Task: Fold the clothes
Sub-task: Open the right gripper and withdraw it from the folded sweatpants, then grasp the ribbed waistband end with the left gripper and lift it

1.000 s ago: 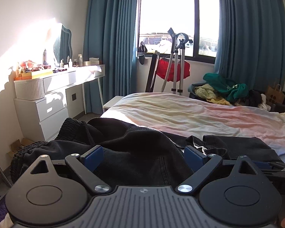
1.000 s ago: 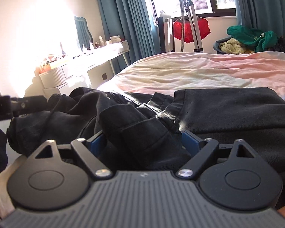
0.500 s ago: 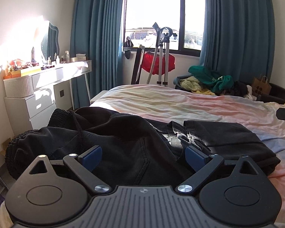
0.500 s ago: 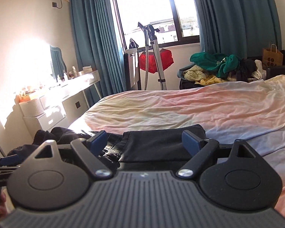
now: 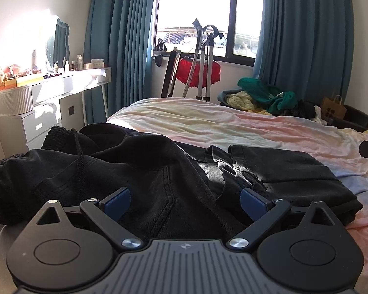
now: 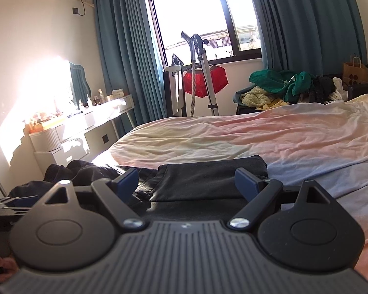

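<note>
The black clothes lie on the near edge of the bed. Their right part sits flat with straight edges, like a folded panel, while the left part is a rumpled heap with a ribbed cuff and a drawstring showing. This fits either a fold partly made or a pile with one neat piece beside loose ones. To fold well from here, I judge each claw should take a single layer at an edge or corner, pull the cloth taut and flat, and keep the seams lined up with the neat panel.

The left claw hangs over the crumpled cloth with its blue pads spread wide and nothing clamped between them; whether the pads brush the fabric I cannot tell. The right claw is likewise spread wide, holding nothing, low in front of the flat panel.

Beyond the bed stand a white dresser, blue curtains and a window
</note>
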